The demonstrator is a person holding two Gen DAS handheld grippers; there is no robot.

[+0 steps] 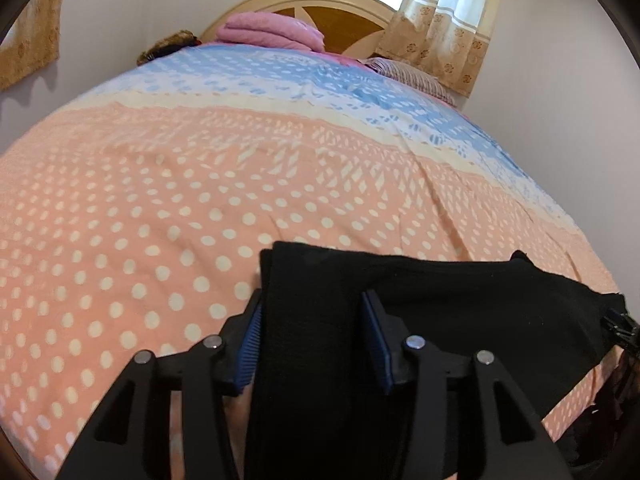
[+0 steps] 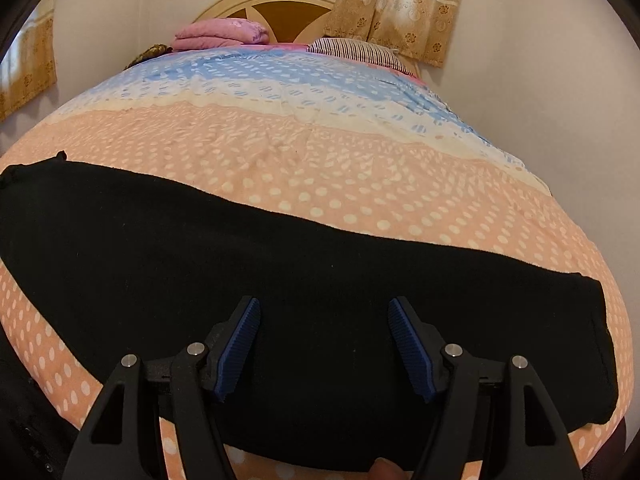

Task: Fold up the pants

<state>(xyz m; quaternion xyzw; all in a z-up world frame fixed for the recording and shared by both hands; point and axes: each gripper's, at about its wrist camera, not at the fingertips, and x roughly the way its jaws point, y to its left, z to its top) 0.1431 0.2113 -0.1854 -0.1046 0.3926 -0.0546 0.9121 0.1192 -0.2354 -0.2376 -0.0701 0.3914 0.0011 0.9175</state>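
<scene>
Black pants (image 2: 280,264) flat across near end of dotted bedspread (image 2: 320,168), left gripper (image 1: 312,344) released, jaws astride a cloth fold, right gripper (image 2: 324,344) released above pants

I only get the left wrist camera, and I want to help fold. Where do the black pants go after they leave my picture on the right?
Observer: In the right wrist view the pants lie as one long flat band across the bed. They end in a straight edge near its right side.
Operator: Is the other gripper holding them?
Observer: No. The right gripper hangs over the band with its jaws wide apart, gripping nothing.
Operator: Do they slide off the bed over there?
Observer: Not in that view. A strip of spotted cover shows in front of their near edge.
</scene>
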